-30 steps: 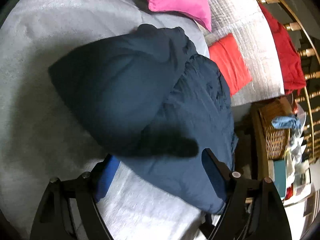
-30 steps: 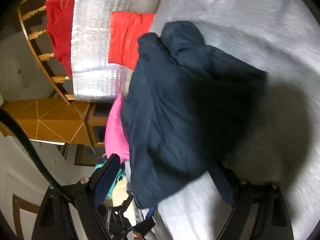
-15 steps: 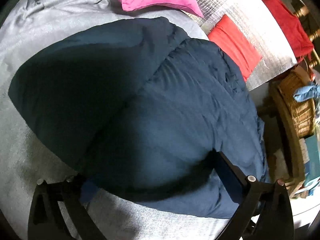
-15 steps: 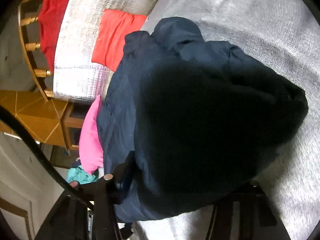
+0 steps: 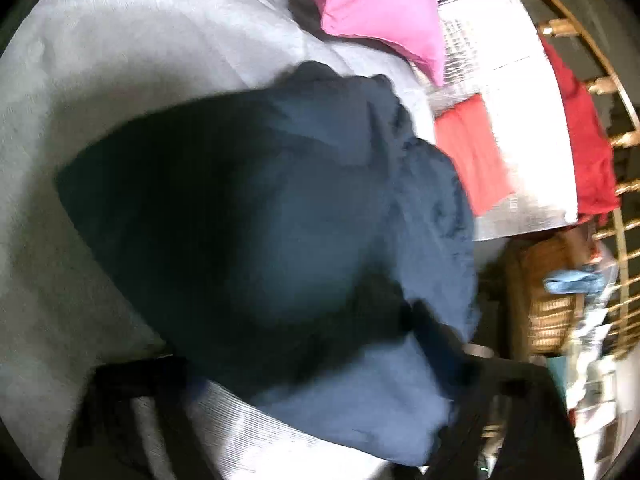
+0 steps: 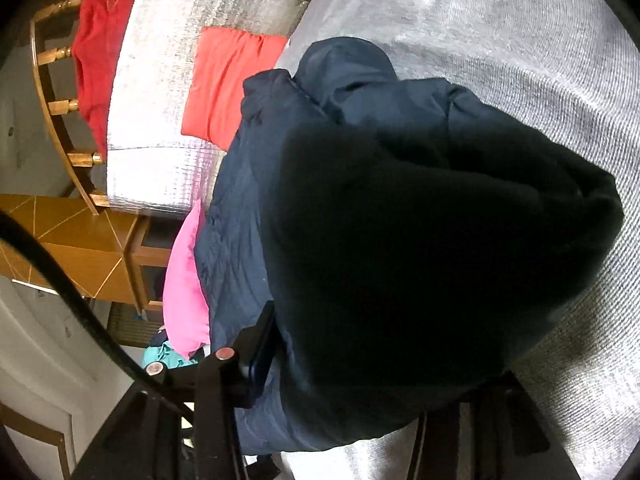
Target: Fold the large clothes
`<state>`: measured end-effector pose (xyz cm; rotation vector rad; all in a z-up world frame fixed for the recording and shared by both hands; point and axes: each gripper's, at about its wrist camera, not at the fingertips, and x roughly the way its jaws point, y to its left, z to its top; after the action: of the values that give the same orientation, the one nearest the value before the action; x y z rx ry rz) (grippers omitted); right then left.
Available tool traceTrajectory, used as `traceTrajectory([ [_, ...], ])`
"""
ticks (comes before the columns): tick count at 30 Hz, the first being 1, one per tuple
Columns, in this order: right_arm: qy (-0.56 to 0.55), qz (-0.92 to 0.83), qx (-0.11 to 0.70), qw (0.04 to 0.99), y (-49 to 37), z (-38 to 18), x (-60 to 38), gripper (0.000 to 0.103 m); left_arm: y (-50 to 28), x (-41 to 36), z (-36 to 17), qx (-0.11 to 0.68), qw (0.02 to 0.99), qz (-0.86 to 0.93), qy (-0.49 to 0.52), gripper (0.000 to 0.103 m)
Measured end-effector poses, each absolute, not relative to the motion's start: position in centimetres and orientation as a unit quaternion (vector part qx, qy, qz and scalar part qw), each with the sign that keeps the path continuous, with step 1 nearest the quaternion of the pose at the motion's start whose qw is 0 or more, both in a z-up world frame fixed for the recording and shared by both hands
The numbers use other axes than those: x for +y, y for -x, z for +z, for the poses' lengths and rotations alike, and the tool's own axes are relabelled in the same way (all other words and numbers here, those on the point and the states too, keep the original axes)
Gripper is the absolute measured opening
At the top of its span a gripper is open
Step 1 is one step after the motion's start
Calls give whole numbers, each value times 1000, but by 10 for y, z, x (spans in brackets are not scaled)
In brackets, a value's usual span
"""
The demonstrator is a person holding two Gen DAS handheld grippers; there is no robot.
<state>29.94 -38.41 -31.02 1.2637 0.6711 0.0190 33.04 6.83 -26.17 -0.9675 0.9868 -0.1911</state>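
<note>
A dark navy puffer jacket (image 5: 280, 220) lies bunched in a thick fold on the grey bed cover (image 5: 100, 60). My left gripper (image 5: 298, 340) straddles the jacket's near edge. Its jaws are closing with the padded cloth between them, and the blurred fingers (image 5: 436, 336) show no firm pinch. In the right wrist view the same jacket (image 6: 400, 240) fills the middle. My right gripper (image 6: 380, 348) is still closing a little, and its left pad (image 6: 262, 354) presses into the jacket's folded bulk. The cloth hides its other finger.
A pink pillow (image 5: 380, 12) lies beyond the jacket. A silver quilted mat (image 5: 520, 100) bears a folded red cloth (image 5: 472, 152), and a red garment (image 5: 588, 148) hangs on a wooden rail. A wicker basket (image 5: 548, 320) and a wooden cabinet (image 6: 80, 252) stand beside the bed.
The right jaws have narrowed onto the jacket's fold, which now bulges between them. The left gripper pushed in over the jacket, then drew back, and its fingers have come closer together.
</note>
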Motion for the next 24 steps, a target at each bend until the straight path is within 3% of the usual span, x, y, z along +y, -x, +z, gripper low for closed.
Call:
traceTrajectory([
  [6,-530,-4,308,790,-298,-289,-372,39,-320,67,-249,433,791,-92,423,42],
  [11,-479,-7,298,825,-290,-266,-365,35,-314,67,-236,422,807,-102,401,36],
  [24,-455,-1,313,834,-253,-255,-359,35,-307,65,-225,430,818,-104,366,36],
])
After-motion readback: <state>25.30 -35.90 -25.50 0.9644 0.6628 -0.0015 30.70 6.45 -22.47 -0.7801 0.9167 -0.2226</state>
